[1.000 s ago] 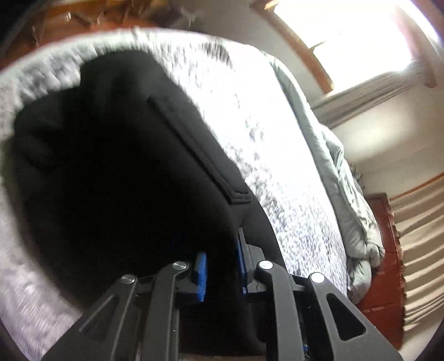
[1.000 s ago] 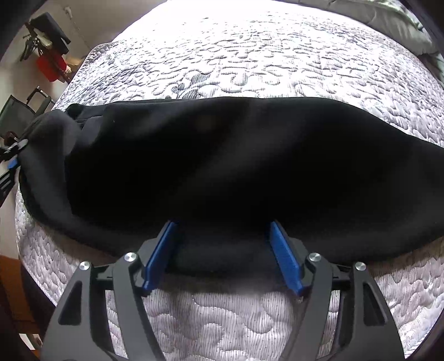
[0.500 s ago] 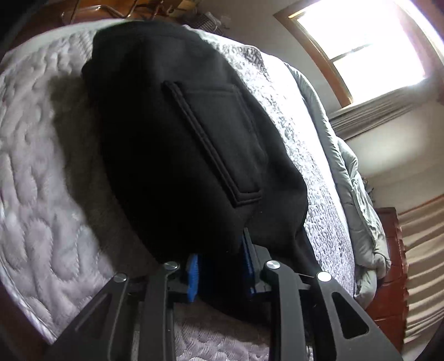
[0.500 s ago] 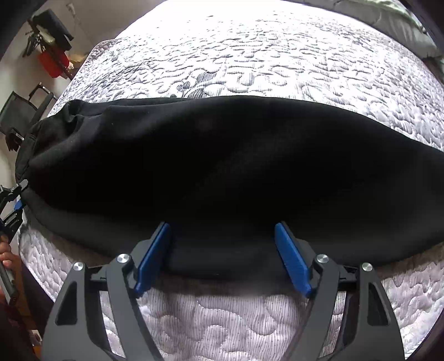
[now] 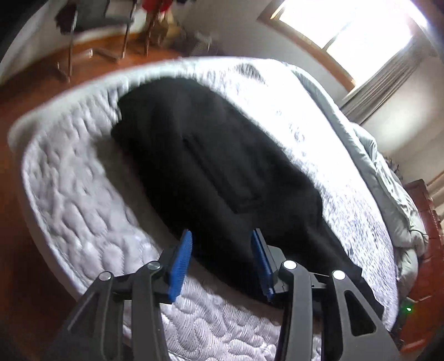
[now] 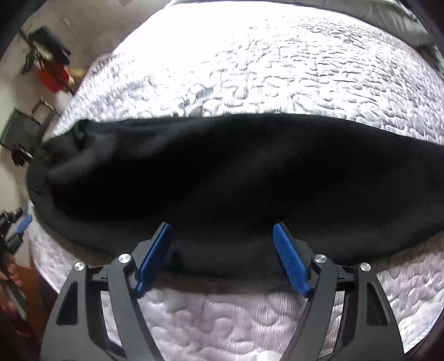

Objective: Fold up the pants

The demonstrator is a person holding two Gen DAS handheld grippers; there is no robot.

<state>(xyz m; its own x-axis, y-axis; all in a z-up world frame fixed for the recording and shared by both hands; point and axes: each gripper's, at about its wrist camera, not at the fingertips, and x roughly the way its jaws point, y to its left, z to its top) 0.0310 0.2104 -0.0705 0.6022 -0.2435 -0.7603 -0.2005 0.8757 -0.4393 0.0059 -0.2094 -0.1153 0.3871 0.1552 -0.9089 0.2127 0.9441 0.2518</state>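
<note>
Black pants lie stretched out on a bed with a white quilted top. In the right wrist view the pants run as one long dark band from left to right across the near part of the bed, folded lengthwise, with a bunched end at the far left near the bed's edge.

The left claw is opening. Its blue pads stand apart on either side of the pants' near edge, and the cloth lies between them on the bed without being pinched. A sewn pocket outline shows faintly on the cloth beyond the claw. The view is blurred.

The right claw stands wide open, pointing steeply down. Its blue pads straddle the near edge of the pants at about the middle of their length; the cloth lies flat between them and neither pad presses on it.

At the far left of the right wrist view, the left claw shows as a blue pad and black frame just beside the bunched end of the pants.

Past the bed in the left wrist view are a wooden floor, a chair and a bright window. A rumpled grey blanket lies along the bed's right side.
</note>
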